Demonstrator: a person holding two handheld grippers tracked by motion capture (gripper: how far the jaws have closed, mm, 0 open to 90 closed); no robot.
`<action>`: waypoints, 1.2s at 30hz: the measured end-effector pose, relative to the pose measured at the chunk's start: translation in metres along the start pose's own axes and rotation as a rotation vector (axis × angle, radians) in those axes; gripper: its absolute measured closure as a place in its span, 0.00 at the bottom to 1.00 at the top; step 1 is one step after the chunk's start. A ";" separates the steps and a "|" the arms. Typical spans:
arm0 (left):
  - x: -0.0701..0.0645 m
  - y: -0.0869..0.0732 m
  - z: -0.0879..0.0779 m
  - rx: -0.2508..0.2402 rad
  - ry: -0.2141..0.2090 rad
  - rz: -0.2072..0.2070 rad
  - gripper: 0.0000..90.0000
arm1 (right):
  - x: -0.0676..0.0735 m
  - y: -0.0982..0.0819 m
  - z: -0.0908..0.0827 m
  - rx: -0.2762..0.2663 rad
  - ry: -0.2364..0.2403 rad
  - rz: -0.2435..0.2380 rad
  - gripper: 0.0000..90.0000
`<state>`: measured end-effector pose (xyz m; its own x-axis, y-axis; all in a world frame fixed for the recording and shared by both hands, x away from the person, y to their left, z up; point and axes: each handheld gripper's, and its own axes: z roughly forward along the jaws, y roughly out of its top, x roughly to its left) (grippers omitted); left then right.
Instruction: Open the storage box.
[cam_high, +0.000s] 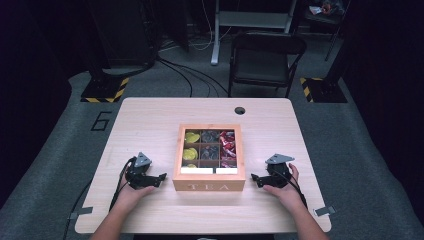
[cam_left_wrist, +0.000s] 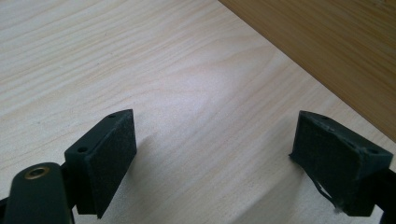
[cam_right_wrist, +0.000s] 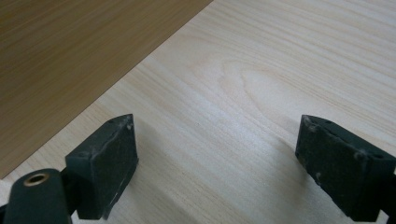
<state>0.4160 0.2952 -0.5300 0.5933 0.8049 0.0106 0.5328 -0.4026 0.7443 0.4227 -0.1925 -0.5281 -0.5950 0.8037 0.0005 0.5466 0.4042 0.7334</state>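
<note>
A wooden tea box (cam_high: 209, 165) sits mid-table (cam_high: 150, 120), its compartments holding yellow, dark and red packets, with a black folding chair (cam_high: 265, 57) on the floor beyond. Nothing lies between the box and either tool — the left gripper (cam_high: 161, 178) and right gripper (cam_high: 254, 178) rest low on the tabletop just beside its two sides, pointing inward. Both have their jaws spread wide and empty — bare wood shows between the pads (cam_left_wrist: 109, 161).
</note>
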 end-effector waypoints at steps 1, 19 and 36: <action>0.000 0.000 -0.001 0.010 -0.005 0.003 0.15 | 0.000 0.000 0.000 -0.002 0.002 0.007 0.13; 0.001 0.000 -0.001 0.007 -0.001 -0.002 0.17 | 0.000 0.000 -0.001 -0.001 0.007 -0.005 0.16; -0.006 0.008 -0.022 -0.032 -0.061 -0.086 0.38 | 0.006 0.005 -0.019 -0.025 0.048 0.006 0.43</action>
<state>0.4035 0.2972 -0.5090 0.5821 0.8077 -0.0941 0.5646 -0.3181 0.7616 0.4109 -0.1942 -0.5117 -0.6195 0.7841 0.0373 0.5359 0.3877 0.7500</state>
